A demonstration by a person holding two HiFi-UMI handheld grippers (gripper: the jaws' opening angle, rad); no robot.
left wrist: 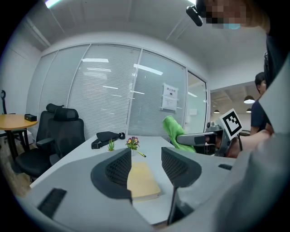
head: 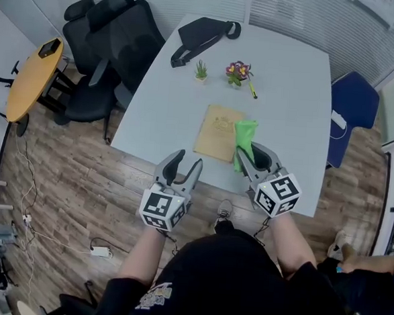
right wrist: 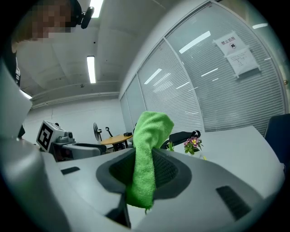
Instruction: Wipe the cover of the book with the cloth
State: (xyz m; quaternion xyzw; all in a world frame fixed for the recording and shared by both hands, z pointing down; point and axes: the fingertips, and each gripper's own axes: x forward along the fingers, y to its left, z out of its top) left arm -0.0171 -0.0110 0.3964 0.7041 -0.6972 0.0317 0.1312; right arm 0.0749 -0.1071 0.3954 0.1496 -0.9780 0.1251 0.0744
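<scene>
The grey table [head: 290,72] stretches ahead of both tools; only the head view shows it whole, with black office chairs [head: 111,40] far off to the left gripper's outer side. The tan book [head: 219,131] lies flat on the table, just ahead of the two tools and between them. A black bag [head: 202,39] rests far beyond the book.

The left gripper [head: 186,161] has its jaws apart with nothing between the pads. Its own view frames the book through the gap, lying on the table beyond the tips.

The right gripper [head: 251,150] is clamped on the green cloth [head: 244,140]. Its own view shows the cloth pinched between the pads, standing up past the tips and hanging below them, and there the cloth and jaws hide the book. From the head view the cloth overlaps the book's right edge; whether it touches the cover cannot be told.

Small purple flowers [head: 238,71] and a tiny green plant [head: 201,70] stand beyond the book.
</scene>
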